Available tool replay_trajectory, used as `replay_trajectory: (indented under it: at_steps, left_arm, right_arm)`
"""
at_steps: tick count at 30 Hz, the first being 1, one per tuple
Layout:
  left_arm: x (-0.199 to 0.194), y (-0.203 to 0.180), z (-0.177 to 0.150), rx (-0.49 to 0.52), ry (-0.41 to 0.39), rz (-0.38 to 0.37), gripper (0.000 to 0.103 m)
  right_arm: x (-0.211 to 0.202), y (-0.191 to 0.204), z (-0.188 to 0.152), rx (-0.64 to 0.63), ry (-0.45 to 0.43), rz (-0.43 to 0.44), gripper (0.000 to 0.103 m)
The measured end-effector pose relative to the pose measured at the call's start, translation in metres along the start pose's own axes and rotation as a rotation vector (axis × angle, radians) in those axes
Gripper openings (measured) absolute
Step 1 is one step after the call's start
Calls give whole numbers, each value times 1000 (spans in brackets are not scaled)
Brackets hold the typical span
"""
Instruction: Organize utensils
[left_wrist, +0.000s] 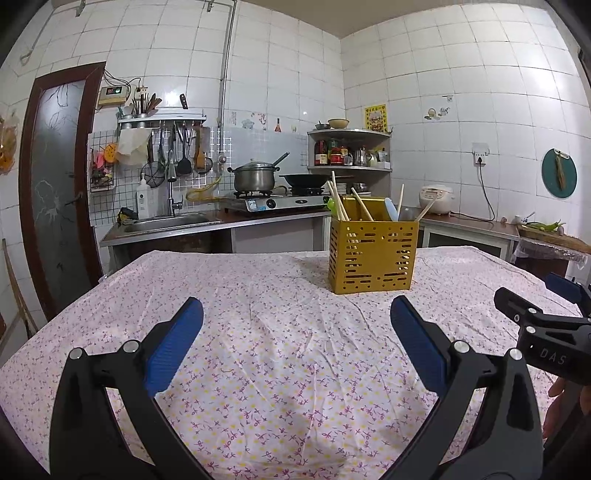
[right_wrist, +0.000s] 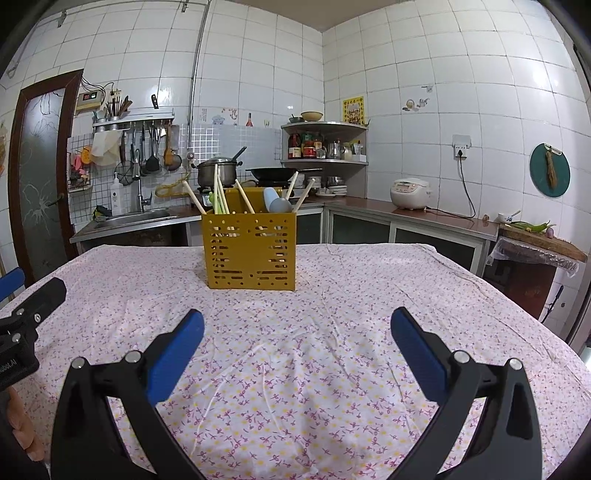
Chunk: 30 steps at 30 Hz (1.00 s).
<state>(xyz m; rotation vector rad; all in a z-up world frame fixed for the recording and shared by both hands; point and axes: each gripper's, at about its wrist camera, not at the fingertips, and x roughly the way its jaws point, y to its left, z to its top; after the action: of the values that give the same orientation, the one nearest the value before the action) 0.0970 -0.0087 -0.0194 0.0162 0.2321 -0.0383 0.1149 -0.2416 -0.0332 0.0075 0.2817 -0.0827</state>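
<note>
Nothing lies between the spread jaws of the left gripper (left_wrist: 295, 312) or the right gripper (right_wrist: 297, 323); both gape wide and empty over bare flowered tablecloth (right_wrist: 295, 387). Beyond them a tiled kitchen shows a sink (left_wrist: 166, 221), stove pot (left_wrist: 255, 177) and rice cooker (right_wrist: 410, 194). The yellow perforated utensil holder (right_wrist: 251, 251) stands upright ahead of both jaws, with chopsticks (right_wrist: 219, 192) and a pale blue spoon (right_wrist: 275, 201) leaning inside.
</note>
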Motion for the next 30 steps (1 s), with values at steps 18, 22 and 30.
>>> replay_trajectory:
  at_steps: [18,22,30]
  left_arm:
    - [0,-2,-1,1,0,-4,98]
    - [0,-2,-1,2,0,-3,98]
    - [0,-2,-2,6,-1,-4,98]
  right_arm:
    - [1,-1,0,-5,-1,-2,99]
    - [1,-1,0,-6,-1,-3,99]
    - [2,-2,0,-12,-4,-5,99]
